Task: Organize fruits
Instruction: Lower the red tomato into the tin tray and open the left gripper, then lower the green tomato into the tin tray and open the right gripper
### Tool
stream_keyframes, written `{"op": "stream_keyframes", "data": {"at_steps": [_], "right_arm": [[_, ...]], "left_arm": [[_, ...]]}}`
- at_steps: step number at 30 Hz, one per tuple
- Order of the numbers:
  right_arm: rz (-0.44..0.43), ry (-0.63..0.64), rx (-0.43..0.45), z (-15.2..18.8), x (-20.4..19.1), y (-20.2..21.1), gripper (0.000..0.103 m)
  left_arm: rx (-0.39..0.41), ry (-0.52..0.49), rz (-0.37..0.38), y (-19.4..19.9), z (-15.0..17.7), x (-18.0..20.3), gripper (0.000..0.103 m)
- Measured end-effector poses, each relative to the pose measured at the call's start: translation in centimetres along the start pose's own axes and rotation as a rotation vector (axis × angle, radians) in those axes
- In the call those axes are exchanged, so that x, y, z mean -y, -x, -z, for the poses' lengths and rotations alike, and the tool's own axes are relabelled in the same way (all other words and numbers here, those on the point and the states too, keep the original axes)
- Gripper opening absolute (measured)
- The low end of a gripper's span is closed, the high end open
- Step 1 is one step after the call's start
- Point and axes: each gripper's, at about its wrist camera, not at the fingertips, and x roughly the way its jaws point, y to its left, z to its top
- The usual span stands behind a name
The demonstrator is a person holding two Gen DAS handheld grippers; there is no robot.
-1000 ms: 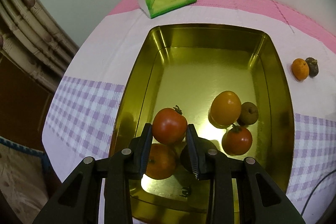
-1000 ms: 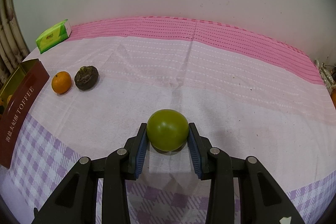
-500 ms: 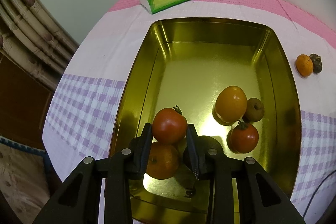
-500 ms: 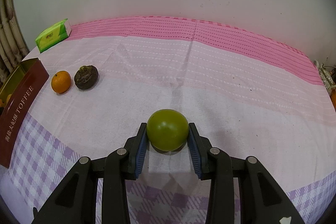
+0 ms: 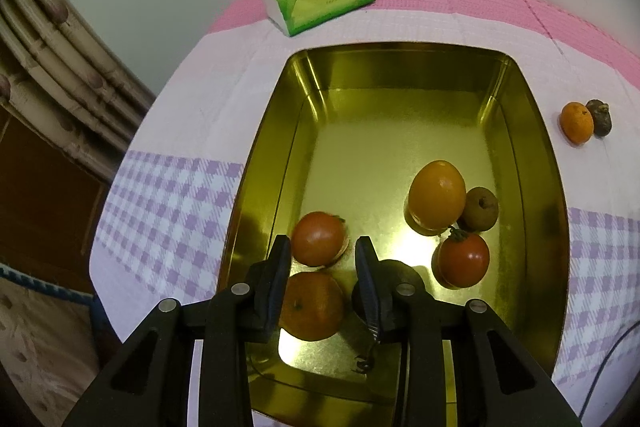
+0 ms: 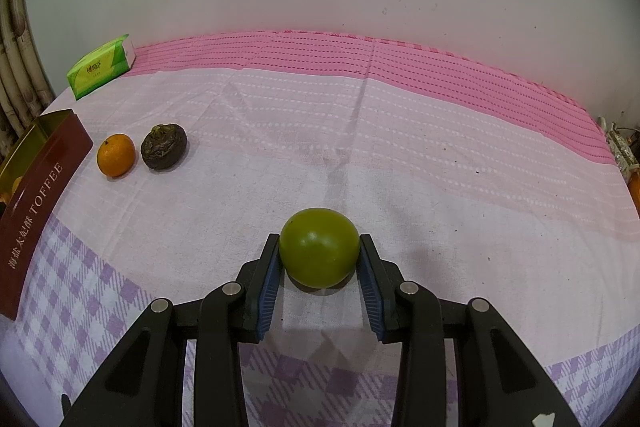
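My left gripper [image 5: 322, 253] hangs over the gold tin [image 5: 532, 131] with its jaws open. A red tomato [image 5: 318, 238] lies between them, touching the left finger, with a gap to the right finger. Below it are an orange [image 5: 314, 305] and a dark fruit [image 5: 396, 279]. An orange-yellow fruit [image 5: 437, 195], a brown fruit [image 5: 480, 209] and a second tomato [image 5: 462, 259] lie at the tin's right. My right gripper [image 6: 319, 259] is shut on a green fruit [image 6: 318, 253] at the tablecloth.
A small orange [image 6: 116, 155] and a dark wrinkled fruit [image 6: 164, 147] lie on the cloth right of the tin [image 6: 44, 155]; they also show in the left wrist view, the small orange [image 5: 576, 122]. A green tissue pack [image 5: 318, 1] lies behind the tin.
My left gripper's jaws have opened and let go of the red tomato, which has dropped slightly in the tin. The right gripper with the green fruit has not moved.
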Motion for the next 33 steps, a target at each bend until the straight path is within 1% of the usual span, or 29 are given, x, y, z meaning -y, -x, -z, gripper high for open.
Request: {"op": "stream_keyframes", "data": {"at_steps": [9, 11, 13, 15, 17, 21, 23, 25, 29, 33], "right_arm": [[0.001, 0.000, 0.000, 0.1, -0.1, 0.0, 0.035], [0.001, -0.004, -0.002, 0.0, -0.2, 0.0, 0.034], [-0.008, -0.021, -0.008, 0.0, -0.4, 0.2, 0.034], [-0.015, -0.025, -0.007, -0.1, -0.6, 0.6, 0.034], [-0.035, -0.024, -0.001, -0.3, -1.2, 1.3, 0.034], [-0.119, -0.007, 0.022, -1.1, -3.3, 3.0, 0.034], [-0.184, 0.014, 0.024, -1.6, -5.0, 3.7, 0.034], [-0.252, 0.051, 0.027, -2.0, -7.5, 4.4, 0.034], [-0.377, 0.157, 0.031, -2.4, -13.5, 5.7, 0.034], [-0.455, 0.245, 0.030, -2.4, -17.9, 6.8, 0.034]], "left_arm": [[0.045, -0.014, 0.003, 1.3, 0.0, 0.1, 0.038], [0.055, -0.013, 0.008, 1.6, 0.0, 0.0, 0.046], [0.070, -0.013, 0.008, 2.1, 0.0, 0.0, 0.050], [0.085, -0.016, 0.009, 2.5, 0.0, 0.0, 0.052], [0.093, -0.013, 0.017, 2.8, 0.0, -0.1, 0.056], [0.107, -0.004, 0.033, 3.8, 0.3, -0.5, 0.060], [0.120, 0.008, 0.043, 4.5, 0.8, -1.1, 0.071], [0.132, 0.026, 0.053, 5.1, 1.5, -2.0, 0.075], [0.133, 0.077, 0.041, 5.5, 2.8, -4.4, 0.077], [0.122, 0.136, 0.049, 5.8, 3.7, -6.2, 0.078]]}}
